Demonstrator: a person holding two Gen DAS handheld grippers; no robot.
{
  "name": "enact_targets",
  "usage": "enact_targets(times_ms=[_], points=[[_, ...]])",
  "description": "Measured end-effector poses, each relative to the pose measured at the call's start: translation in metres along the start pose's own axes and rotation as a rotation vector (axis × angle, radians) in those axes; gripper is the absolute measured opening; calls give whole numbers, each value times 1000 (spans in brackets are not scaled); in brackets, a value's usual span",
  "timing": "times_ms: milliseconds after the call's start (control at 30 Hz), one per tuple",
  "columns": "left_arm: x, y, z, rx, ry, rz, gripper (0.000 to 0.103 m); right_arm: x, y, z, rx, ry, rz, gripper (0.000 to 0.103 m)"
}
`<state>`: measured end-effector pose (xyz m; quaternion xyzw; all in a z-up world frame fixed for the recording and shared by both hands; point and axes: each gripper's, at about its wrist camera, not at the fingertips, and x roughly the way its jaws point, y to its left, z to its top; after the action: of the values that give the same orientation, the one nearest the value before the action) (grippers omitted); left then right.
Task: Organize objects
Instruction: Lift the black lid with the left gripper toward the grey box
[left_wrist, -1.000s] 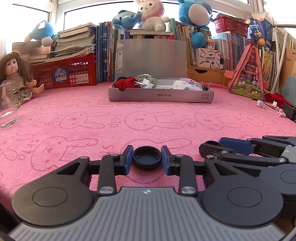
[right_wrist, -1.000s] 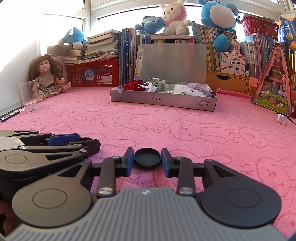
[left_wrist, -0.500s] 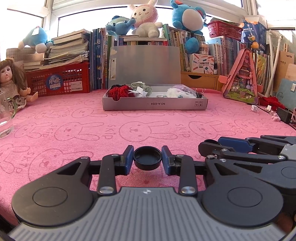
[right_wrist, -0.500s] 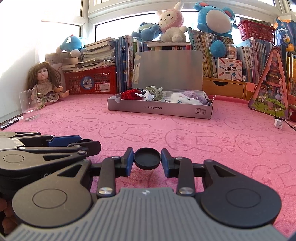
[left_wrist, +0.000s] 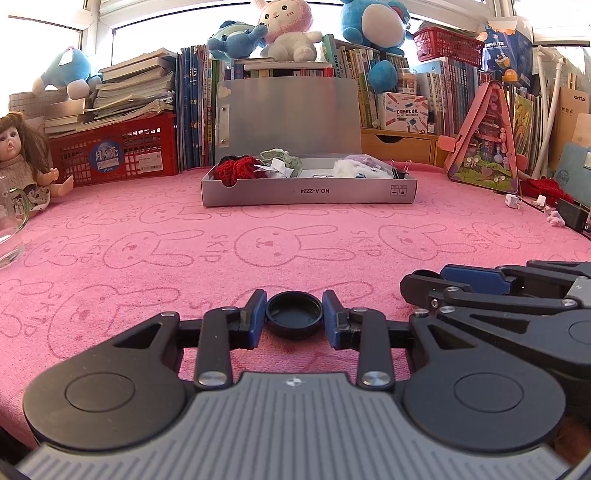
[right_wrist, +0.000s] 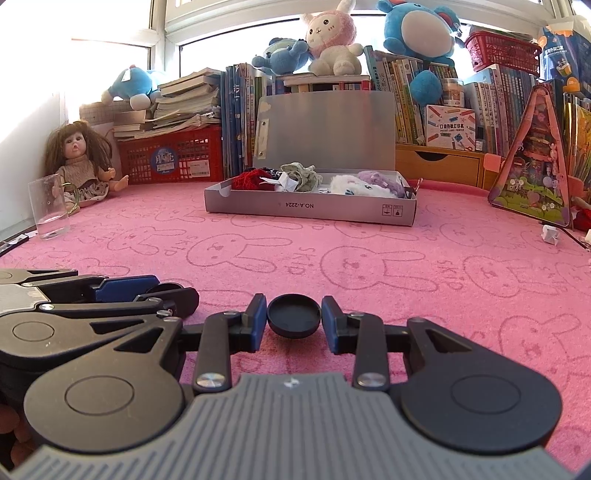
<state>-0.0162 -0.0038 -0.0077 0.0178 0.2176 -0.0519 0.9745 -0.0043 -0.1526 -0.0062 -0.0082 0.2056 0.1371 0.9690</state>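
In the left wrist view, the left gripper (left_wrist: 294, 319) has its fingers (left_wrist: 255, 317) closed nearly together on a small black cap (left_wrist: 294, 318), which is held with its hollow side up, probably so that it can be carried level. The cap is just above the pink desk (left_wrist: 147, 258), well in front of the grey box (left_wrist: 308, 190). This box lies open with its lid standing up behind, so it looks like the place where small things are collected. The right gripper is just beside, on the right. Between the cap and the front wall of the box the desk is bare.

In the right wrist view, the right gripper (right_wrist: 294, 319) also grips a black cap (right_wrist: 293, 318), this one with the flat side up, its blue fingers (right_wrist: 255, 317) pressing both sides. It is also well in front of the grey box (right_wrist: 310, 208). A glass (right_wrist: 50, 206) stands far left of the box and a small paper piece (right_wrist: 549, 233) lies to its right, both away from the direct path.
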Motion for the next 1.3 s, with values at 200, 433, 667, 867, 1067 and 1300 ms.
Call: enact_targets(times_ms=[200, 433, 667, 867, 1067, 1300], points=[[1, 1, 0, 2, -4, 1, 38, 1, -1, 0, 3, 0, 1, 40], [0, 2, 6, -6, -8, -11, 38, 0, -1, 4, 4, -12, 1, 40], [2, 3, 14, -2, -22, -2, 38, 0, -5, 10, 16, -23, -12, 39], [5, 6, 21, -12, -21, 12, 38, 2, -15, 14, 49, -18, -37, 39], [8, 5, 29, -6, -32, 5, 38, 3, -19, 20, 47, -28, -55, 39], [16, 5, 41, 3, -22, -5, 38, 7, -21, 27, 29, -33, -72, 39]])
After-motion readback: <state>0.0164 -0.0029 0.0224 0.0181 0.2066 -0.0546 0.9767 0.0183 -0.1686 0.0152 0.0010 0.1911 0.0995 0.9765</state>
